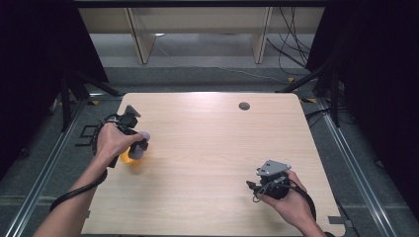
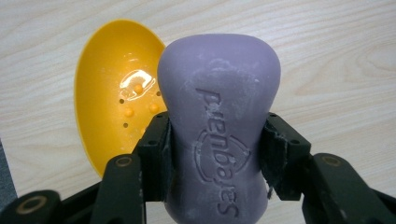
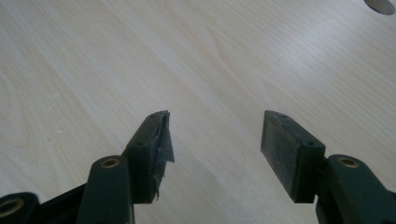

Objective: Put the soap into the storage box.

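A purple bar of soap [image 2: 219, 135] with embossed lettering stands between the pads of my left gripper [image 2: 215, 144], which is shut on its narrow waist. Just behind and left of it lies a yellow oval soap dish [image 2: 112, 102] with small bumps and holes, resting on the wooden table. From above, the left gripper [image 1: 140, 144] holds the soap [image 1: 143, 137] over the dish [image 1: 127, 158] near the table's left edge. My right gripper [image 3: 215, 140] stands open over bare wood, and the high view puts it [image 1: 253, 186] near the front right.
The light wooden table [image 1: 212, 148] has a round cable hole [image 1: 244, 105] at the back, also seen at the top right of the right gripper view as a grey hole [image 3: 380, 5]. Dark floor, stands and cables surround the table.
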Demonstrator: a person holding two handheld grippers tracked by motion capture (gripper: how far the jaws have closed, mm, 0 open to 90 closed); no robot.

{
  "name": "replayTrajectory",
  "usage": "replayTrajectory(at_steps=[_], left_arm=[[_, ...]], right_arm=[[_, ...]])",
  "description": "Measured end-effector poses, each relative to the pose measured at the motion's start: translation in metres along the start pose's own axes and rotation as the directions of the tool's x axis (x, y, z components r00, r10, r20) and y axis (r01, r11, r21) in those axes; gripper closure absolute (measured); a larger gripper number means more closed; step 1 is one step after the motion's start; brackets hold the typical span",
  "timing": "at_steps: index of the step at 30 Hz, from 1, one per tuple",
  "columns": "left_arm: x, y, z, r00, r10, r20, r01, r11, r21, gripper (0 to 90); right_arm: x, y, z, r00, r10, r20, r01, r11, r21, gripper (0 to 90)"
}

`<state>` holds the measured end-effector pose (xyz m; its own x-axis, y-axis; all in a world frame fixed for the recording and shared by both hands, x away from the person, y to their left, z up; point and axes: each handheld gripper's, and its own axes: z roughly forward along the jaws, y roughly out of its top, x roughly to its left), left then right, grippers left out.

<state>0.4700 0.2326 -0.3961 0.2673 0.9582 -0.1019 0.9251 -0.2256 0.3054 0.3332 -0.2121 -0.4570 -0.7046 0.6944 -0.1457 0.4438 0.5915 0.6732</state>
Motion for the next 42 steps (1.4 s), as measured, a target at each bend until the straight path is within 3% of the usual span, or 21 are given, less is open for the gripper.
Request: replayTrajectory(at_steps=[9,30,42], left_arm=[[0.009,0.002,-0.001,0.9998,-0.014,-0.013,0.014,0.9999,-0.001,49.2],[0.027,0.007,0.009,0.9935,-0.105,-0.044,0.104,0.9943,-0.019,49.2],[0.028,0.009,0.017,0.9928,-0.102,-0.064,0.101,0.9948,-0.01,49.2]], right_arm=[[0.0,0.0,0.0,1.0,0.002,0.001,-0.002,1.0,-0.002,42.7],[0.001,-0.001,0.0,0.9999,0.016,-0.002,-0.016,1.0,0.006,42.7],[-0.001,-0.001,0.001,1.0,0.0,-0.004,0.0,1.0,0.006,42.5]])
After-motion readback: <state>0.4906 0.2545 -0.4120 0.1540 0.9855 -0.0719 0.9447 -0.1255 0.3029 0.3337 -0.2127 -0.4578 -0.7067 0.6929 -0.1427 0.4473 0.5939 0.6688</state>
